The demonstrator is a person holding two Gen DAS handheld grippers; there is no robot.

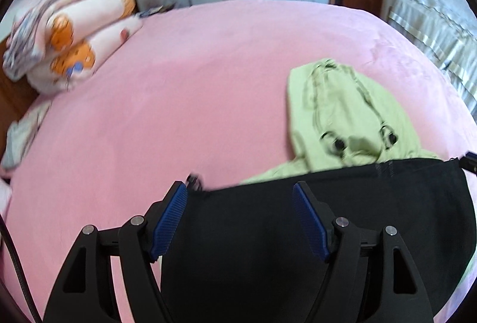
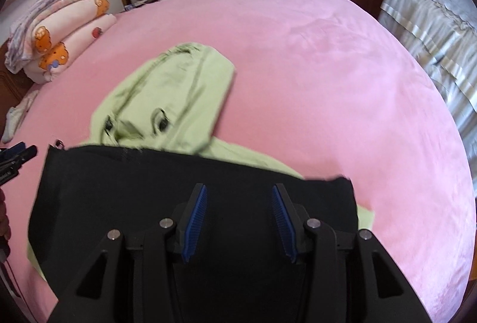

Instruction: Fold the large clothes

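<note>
We see a light green hooded garment (image 2: 176,96) spread on the pink bed (image 2: 342,84), its hood lying flat toward the far wardrobe side, black drawstring toggles showing. A black panel of cloth (image 2: 149,194) lies folded across its lower body, covering it up to just below the hood.

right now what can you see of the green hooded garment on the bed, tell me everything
The green hooded garment is pale green, thin and smooth like a light jacket. Its hood lies spread flat toward the far side of the pink bed, showing dark drawcords with black toggles near the neck. A black fabric panel, probably part of the same garment though I cannot tell, lies over its body, so only the hood, shoulders and small green edges show. Neither gripper touches the green cloth.
</note>
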